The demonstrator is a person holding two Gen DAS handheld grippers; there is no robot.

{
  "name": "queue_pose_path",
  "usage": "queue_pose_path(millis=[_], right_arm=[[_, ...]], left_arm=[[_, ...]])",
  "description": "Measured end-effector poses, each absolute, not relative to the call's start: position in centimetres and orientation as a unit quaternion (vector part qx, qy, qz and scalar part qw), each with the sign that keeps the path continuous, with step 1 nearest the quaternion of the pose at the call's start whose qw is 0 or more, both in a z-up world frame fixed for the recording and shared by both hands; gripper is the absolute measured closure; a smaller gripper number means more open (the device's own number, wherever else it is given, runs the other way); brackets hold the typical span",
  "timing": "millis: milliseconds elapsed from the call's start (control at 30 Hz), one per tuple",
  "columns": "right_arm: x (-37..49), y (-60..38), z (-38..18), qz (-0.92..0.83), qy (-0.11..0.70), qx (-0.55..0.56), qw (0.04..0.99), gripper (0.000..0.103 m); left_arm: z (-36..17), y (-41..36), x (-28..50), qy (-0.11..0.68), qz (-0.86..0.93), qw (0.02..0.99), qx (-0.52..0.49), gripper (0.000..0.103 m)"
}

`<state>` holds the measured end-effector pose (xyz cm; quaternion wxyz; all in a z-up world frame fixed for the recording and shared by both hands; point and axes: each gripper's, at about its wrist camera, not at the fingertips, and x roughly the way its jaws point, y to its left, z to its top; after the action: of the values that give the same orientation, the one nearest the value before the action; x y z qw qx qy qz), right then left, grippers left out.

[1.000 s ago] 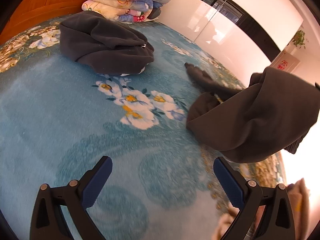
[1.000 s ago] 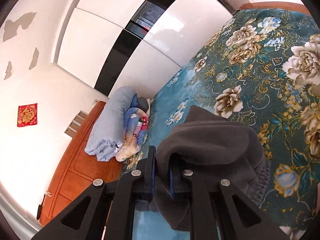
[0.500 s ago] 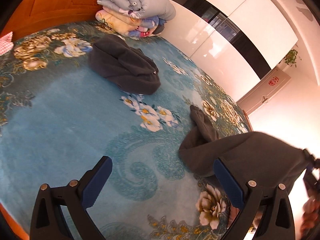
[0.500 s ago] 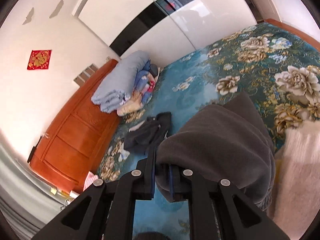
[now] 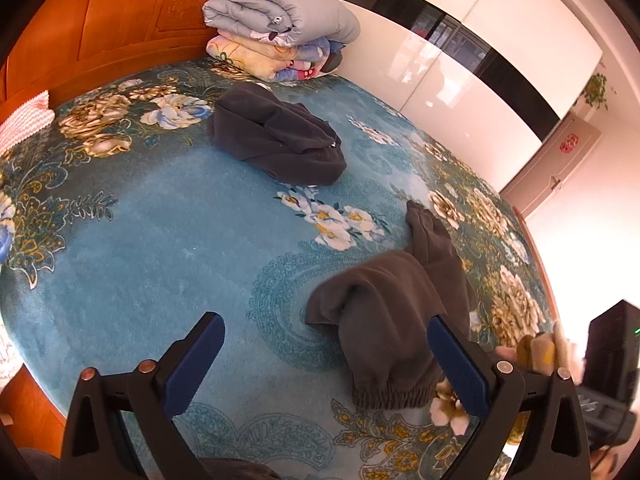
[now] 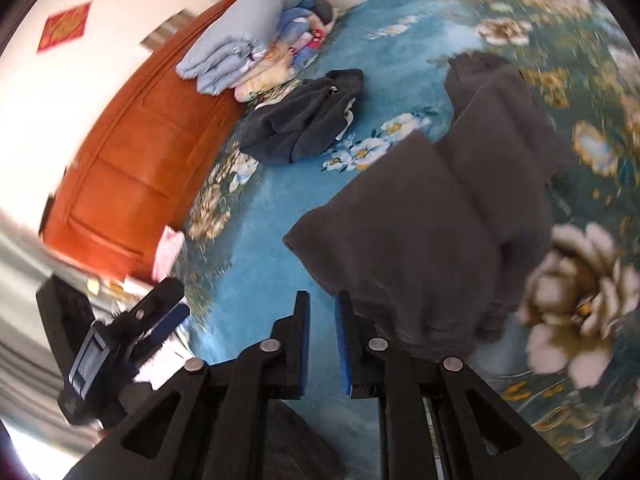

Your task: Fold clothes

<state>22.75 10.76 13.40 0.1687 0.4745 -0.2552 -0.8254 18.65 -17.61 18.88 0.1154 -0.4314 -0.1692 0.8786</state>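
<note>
Dark grey trousers (image 5: 392, 304) lie crumpled on the blue floral bedspread (image 5: 160, 248), elastic cuff toward me. My left gripper (image 5: 324, 360) is open and empty, just above the bed, its right finger beside the trousers. In the right wrist view the trousers (image 6: 448, 216) lie ahead and right of my right gripper (image 6: 322, 320), whose jaws stand slightly apart with nothing between them. The left gripper (image 6: 160, 312) shows at the left there. A second dark garment (image 5: 276, 140) lies bundled farther back; it also shows in the right wrist view (image 6: 300, 120).
Folded quilts (image 5: 276, 36) are stacked at the head of the bed against the orange wooden headboard (image 5: 100, 32). White wardrobe doors (image 5: 460, 92) run along the far side. A pink patterned cloth (image 5: 24, 120) lies at the left edge.
My right gripper has let go of the trousers, which dropped onto the bed. Both grippers pulled back toward the near edge of the bed.
</note>
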Motion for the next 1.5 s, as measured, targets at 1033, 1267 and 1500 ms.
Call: queue_pose_path(millis=[1033,1267,1500], right_arm=[[29.6,23.8,11.8,-0.833,-0.396,0.365,0.124,0.056],[26.5,23.6,13.5,-0.825,-0.396,0.382,0.126,0.056],[24.4,21.3,12.2,-0.810,-0.394,0.418,0.118,0.056]], left_arm=[[12.4,4.8,20.2,0.398,0.814,0.221,-0.360,0.053],[16.6,-3.1,14.1,0.144,0.874,0.160,-0.435,0.094],[16.7,-4.9,14.1,0.095,0.869,0.182,-0.450,0.083]])
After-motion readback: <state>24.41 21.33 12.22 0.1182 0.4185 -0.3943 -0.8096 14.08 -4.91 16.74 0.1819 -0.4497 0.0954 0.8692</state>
